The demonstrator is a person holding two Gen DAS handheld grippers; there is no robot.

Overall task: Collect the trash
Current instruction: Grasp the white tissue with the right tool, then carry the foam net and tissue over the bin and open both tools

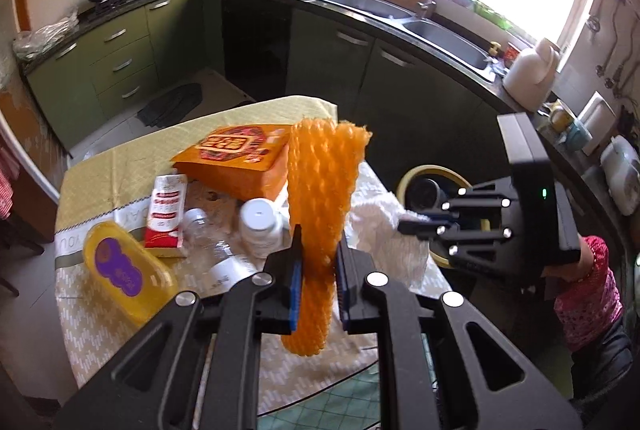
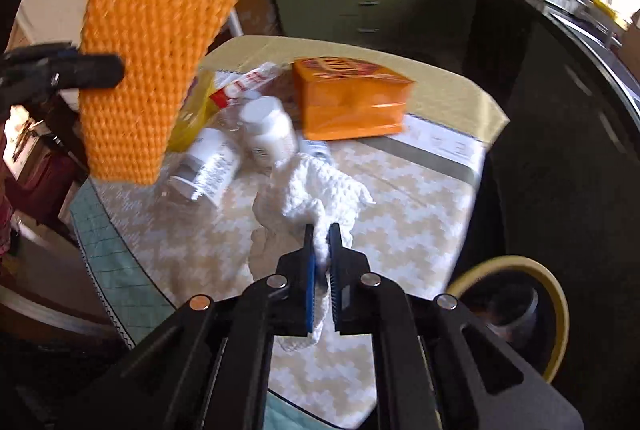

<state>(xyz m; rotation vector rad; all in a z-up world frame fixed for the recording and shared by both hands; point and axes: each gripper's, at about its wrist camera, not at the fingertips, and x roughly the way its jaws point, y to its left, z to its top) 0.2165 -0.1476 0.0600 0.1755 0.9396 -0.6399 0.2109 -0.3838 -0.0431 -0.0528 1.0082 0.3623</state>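
My left gripper (image 1: 318,250) is shut on an orange foam fruit net (image 1: 320,198) and holds it up above the table; the net also shows in the right wrist view (image 2: 140,78). My right gripper (image 2: 323,242) is shut on a crumpled white paper towel (image 2: 312,194), which still rests partly on the tablecloth (image 2: 420,230); the towel also shows in the left wrist view (image 1: 384,234). A yellow-rimmed trash bin (image 2: 552,310) stands on the floor beside the table, to my right; it also shows in the left wrist view (image 1: 436,178).
On the table lie an orange box (image 2: 352,98), a white pill bottle (image 2: 268,134), a clear plastic bottle (image 2: 204,166), a red-and-white carton (image 1: 166,210) and a yellow tub (image 1: 124,270). Green kitchen cabinets (image 1: 120,62) and a sink counter (image 1: 400,14) surround the table.
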